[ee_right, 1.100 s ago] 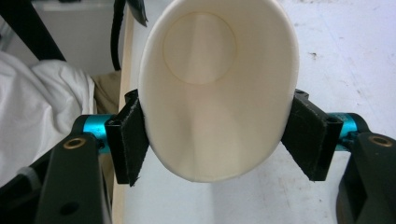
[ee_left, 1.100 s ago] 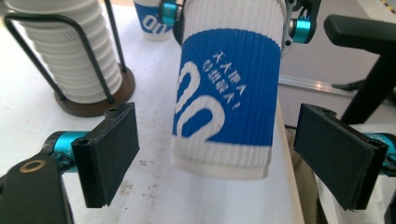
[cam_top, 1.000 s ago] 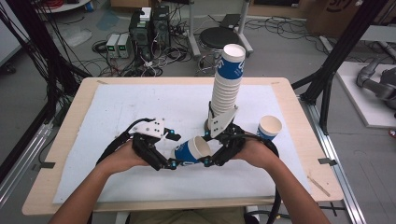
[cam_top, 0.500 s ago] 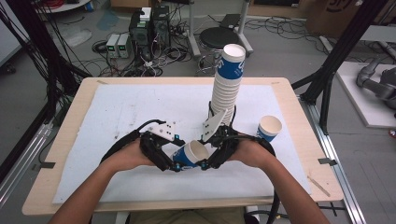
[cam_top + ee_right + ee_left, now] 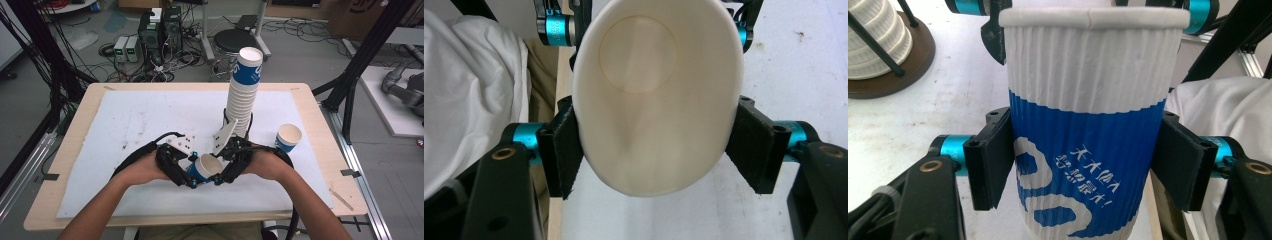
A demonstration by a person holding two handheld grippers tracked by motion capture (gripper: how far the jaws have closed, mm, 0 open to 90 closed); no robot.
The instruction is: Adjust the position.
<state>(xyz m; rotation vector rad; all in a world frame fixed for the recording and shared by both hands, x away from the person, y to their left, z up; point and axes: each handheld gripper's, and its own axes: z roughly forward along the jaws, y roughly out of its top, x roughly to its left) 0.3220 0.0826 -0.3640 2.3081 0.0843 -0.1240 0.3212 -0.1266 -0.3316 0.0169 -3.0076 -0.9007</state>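
- Paper cup (image 5: 206, 168): lower centre of frame, above desk (image 5: 125, 120), clamped by fingers of left gripper (image 5: 186, 176) and right gripper (image 5: 220, 176).
- Stack (image 5: 244, 95): upper centre; stacking pending.
- Loose cup (image 5: 288, 137): right, untouched.

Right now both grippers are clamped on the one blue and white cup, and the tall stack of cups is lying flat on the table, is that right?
Not quite. The tall stack of cups stands upright on its holder, as the high view shows. The rest holds: the left gripper and the right gripper are both clamped on the one blue and white cup.
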